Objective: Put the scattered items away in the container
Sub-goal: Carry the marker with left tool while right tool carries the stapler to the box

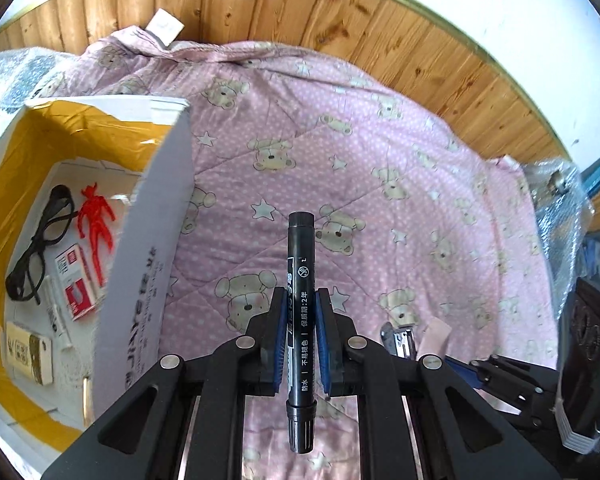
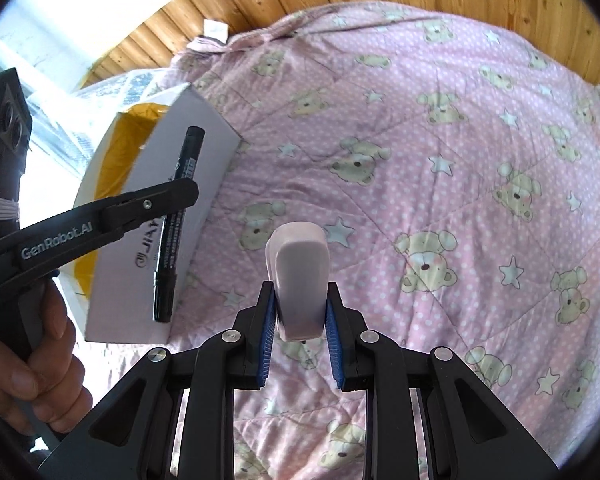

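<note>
My left gripper (image 1: 301,294) is shut on a black marker (image 1: 300,264), held lengthwise above the pink bear-print quilt (image 1: 380,160). Just to its left stands the open white box (image 1: 140,280) with a yellow lining. Inside lie black glasses (image 1: 44,240), a red figure (image 1: 96,224), a red-and-white packet (image 1: 76,280) and a beige packet (image 1: 28,354). My right gripper (image 2: 300,288) is shut on a pale pink stapler (image 2: 300,272) over the quilt (image 2: 440,140). From the right wrist, the left gripper (image 2: 180,192) and marker (image 2: 180,200) hang beside the box (image 2: 172,264).
A hand (image 2: 40,352) grips the left gripper's handle. Bubble wrap (image 1: 16,72) lies behind the box and more (image 1: 560,208) at the quilt's right edge. A wooden plank wall (image 1: 340,20) borders the far side. The right gripper (image 1: 460,364) and stapler (image 1: 400,340) sit low on the right.
</note>
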Available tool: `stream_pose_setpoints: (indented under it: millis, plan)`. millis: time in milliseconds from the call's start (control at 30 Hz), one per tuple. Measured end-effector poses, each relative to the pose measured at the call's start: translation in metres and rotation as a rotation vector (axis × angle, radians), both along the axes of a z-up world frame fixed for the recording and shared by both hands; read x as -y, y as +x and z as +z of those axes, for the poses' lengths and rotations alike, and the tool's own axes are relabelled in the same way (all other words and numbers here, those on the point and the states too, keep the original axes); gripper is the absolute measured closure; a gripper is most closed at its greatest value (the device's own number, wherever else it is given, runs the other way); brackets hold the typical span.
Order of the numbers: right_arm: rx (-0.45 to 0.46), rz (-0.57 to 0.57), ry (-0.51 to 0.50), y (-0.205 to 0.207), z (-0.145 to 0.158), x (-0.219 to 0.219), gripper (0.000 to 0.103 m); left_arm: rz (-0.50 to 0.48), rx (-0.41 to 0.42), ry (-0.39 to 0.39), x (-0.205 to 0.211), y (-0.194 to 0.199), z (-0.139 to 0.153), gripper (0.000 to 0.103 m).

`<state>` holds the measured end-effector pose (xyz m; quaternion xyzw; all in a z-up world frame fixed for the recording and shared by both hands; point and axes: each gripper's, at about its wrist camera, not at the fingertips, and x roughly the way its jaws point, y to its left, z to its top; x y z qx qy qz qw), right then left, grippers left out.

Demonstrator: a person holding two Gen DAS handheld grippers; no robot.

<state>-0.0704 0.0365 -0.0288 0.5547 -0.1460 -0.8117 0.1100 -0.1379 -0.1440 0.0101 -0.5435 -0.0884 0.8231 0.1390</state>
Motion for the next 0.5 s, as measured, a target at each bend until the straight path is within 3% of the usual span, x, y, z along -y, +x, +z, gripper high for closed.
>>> stream_pose_setpoints:
  millis: [500]
  plan:
    - [-0.088,0.15,0.048,-0.001,0.047,0.061,0.079,0.108,-0.079,0.076,0.056,0.039,0.044,0.089]
